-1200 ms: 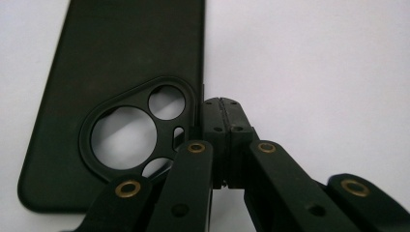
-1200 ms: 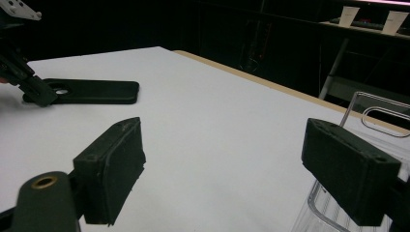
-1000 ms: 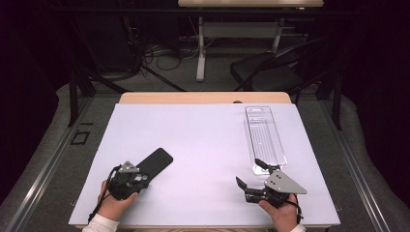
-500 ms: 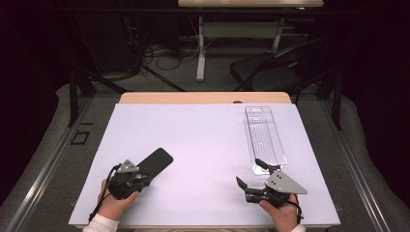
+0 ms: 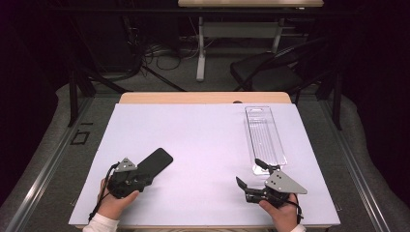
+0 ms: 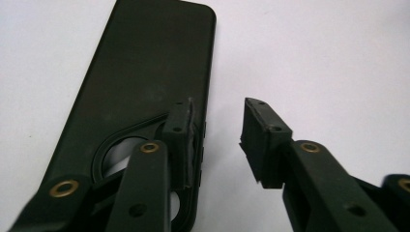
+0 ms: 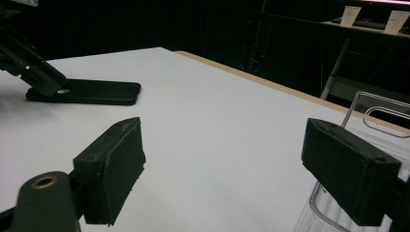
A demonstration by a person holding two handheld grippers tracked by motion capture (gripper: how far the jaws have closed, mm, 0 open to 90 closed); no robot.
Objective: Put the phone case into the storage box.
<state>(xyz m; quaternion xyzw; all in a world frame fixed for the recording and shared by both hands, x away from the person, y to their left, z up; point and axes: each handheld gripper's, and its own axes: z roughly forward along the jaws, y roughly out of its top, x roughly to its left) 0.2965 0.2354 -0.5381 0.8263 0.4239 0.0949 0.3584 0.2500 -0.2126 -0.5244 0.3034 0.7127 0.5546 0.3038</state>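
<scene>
Case (image 5: pixel 153 163): one black phone case lies flat on the white table (image 5: pixel 203 140), near the front left corner, its far end angled toward the table's middle. One clear plastic tray (image 5: pixel 265 139) lies near the right edge, running from the back of the table toward the front. Two grippers are at work, one in each hand.

The left gripper (image 5: pixel 140 180) sits at the near end of the case. Its jaws have just been opening. In the left gripper view, one finger (image 6: pixel 180 140) rests over the case (image 6: pixel 145 77) by its round camera cut-out, and the other stands beside the case's long edge over bare table, so the edge lies between them with the pads released, a clear gap showing and no squeeze on the case. The case's near end is cut off by the bottom of that view and partly covered by the jaw arm.

The right gripper (image 5: pixel 251 176) stands near the front right corner, just in front of the tray's near end, jaws spread wide and holding nothing. In the right gripper view the tray (image 7: pixel 372 116) shows behind the right-hand pad, cut off by the picture's edge; whether pad and tray touch is hard to tell. Far off at the left of that view lie the case (image 7: pixel 96 92) and the left gripper, blurred and cut off.
</scene>
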